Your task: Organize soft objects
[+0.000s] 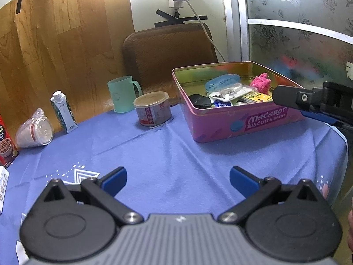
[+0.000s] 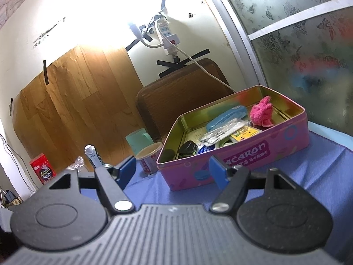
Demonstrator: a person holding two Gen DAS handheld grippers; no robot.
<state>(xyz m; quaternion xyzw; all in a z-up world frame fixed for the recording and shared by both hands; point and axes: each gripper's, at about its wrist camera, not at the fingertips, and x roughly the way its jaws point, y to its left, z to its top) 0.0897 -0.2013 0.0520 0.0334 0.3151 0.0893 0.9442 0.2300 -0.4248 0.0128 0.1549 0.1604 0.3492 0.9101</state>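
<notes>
A pink macaron biscuit tin (image 1: 242,125) (image 2: 253,152) stands open on the blue tablecloth. Inside lie a fluffy pink cloth (image 1: 261,81) (image 2: 262,112) at the far right corner, a blue case (image 1: 221,81) (image 2: 227,117), clear packets, a yellow card and a black item. My left gripper (image 1: 177,182) is open and empty above bare cloth in front of the tin. My right gripper (image 2: 173,171) is open and empty, just before the tin's front wall; it also shows at the right edge of the left wrist view (image 1: 308,101).
A lidded can (image 1: 152,108) (image 2: 147,159), a green mug (image 1: 123,93), a small carton (image 1: 62,112), a crumpled plastic cup (image 1: 35,130) and a red box (image 1: 6,148) (image 2: 43,171) stand along the table's back and left. A brown chair back (image 1: 167,53) is behind the table.
</notes>
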